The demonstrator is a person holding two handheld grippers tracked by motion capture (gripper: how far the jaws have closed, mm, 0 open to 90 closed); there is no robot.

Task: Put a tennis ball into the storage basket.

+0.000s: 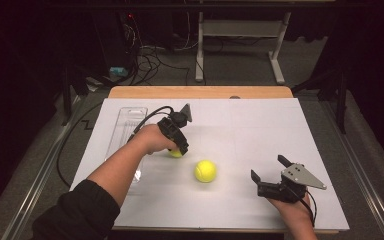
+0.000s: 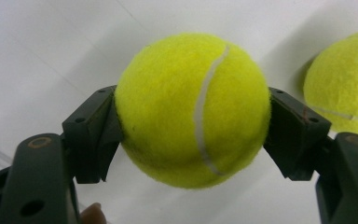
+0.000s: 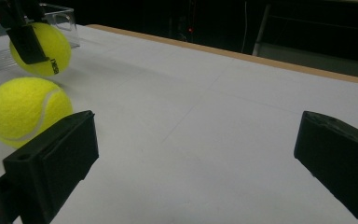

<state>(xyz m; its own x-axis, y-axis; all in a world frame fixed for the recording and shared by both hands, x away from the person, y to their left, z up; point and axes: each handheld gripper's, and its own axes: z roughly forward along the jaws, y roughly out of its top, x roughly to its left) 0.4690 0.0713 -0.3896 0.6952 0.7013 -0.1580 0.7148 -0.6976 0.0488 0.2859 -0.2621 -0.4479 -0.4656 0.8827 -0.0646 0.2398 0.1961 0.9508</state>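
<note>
Left gripper (image 2: 193, 121) clamps tennis ball (image 2: 193, 109), seam (image 2: 205, 107) running upright

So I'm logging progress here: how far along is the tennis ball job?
Nothing looks put away: the clear tray seems empty. The left gripper grips one tennis ball. The second ball lies on the table, and the right gripper waits open.

My left gripper (image 2: 193, 135) was black, and the tennis ball (image 2: 192, 109) in it was bright yellow-green with a curved white seam. The second ball (image 1: 205, 171) matched it. My right gripper (image 1: 270, 176) was black under a grey plate. The worktop (image 1: 260, 130) was white, edged in pale wood.
</note>
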